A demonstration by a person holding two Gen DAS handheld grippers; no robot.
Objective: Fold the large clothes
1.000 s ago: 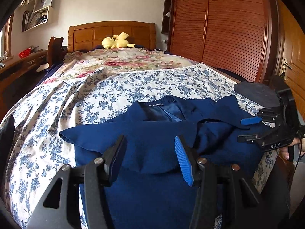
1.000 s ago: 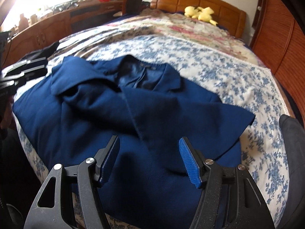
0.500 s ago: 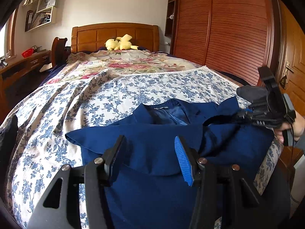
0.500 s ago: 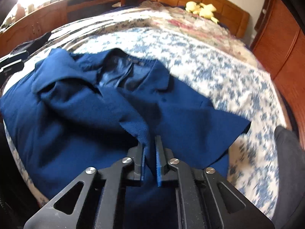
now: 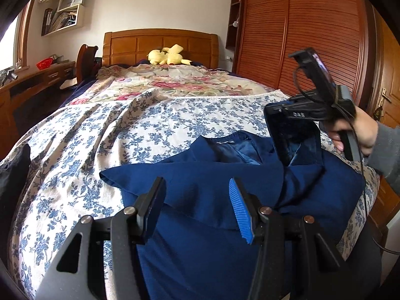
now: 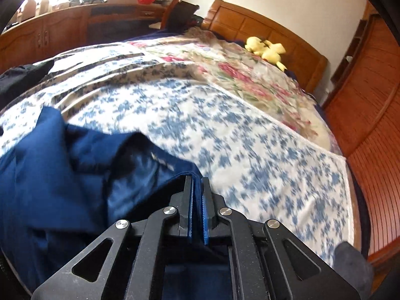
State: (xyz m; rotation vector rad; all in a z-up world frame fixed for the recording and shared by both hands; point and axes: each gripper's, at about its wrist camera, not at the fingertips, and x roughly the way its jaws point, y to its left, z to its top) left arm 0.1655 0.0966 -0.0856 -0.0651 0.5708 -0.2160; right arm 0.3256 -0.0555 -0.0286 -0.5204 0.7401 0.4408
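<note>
A navy blue jacket (image 5: 212,192) lies on the near end of the bed, collar toward the headboard. My left gripper (image 5: 197,200) is open and hovers just above the jacket's folded front panel, holding nothing. My right gripper (image 6: 197,200) is shut on a fold of the jacket's fabric (image 6: 75,175) and holds it raised above the bed. In the left wrist view the right gripper (image 5: 285,135) shows at the right with the lifted cloth hanging from it.
The bed has a blue-flowered sheet (image 5: 100,137) and a rose-patterned quilt (image 5: 175,82) farther back. A yellow plush toy (image 5: 167,56) lies by the headboard. A wooden wardrobe (image 5: 312,37) stands right, a desk (image 5: 30,82) left. Dark clothing (image 5: 12,172) lies at the bed's left edge.
My right gripper closed on the jacket's right front edge, then lifted it up and toward the collar. My left gripper stayed open, almost still.
</note>
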